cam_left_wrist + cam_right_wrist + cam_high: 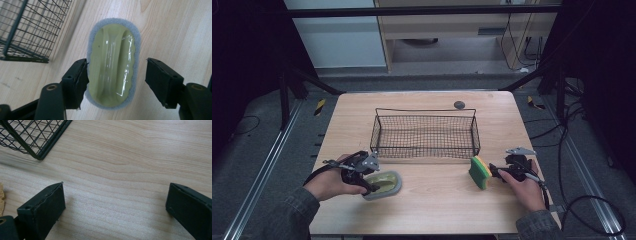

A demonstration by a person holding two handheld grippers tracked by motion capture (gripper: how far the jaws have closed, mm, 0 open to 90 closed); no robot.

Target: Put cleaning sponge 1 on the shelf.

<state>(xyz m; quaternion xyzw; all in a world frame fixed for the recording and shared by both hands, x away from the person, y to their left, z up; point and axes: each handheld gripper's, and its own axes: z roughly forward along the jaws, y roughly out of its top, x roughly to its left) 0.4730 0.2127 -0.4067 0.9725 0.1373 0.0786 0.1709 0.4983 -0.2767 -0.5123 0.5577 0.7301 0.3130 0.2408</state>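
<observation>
Left gripper (116, 82): jaws about half apart, set around the scrubbing pad; one pad touches its grey foam edge, the other stands clear with bare wood showing between, so nothing is clamped.
Right gripper (113, 205): jaws wide apart over bare wood, holding nothing; in the high view it sits just beside the sponge.
Scrubbing pad (112, 62): oval, glossy pale-green plastic grip with a raised ridge, ringed by fuzzy grey foam; lies flat on the table, near the basket's front left corner.
Sponge (480, 172): yellow block with green scouring face, standing on edge.
Basket (425, 136): black wire mesh, rectangular.
Table (432, 205): light wood, visible grain.
</observation>
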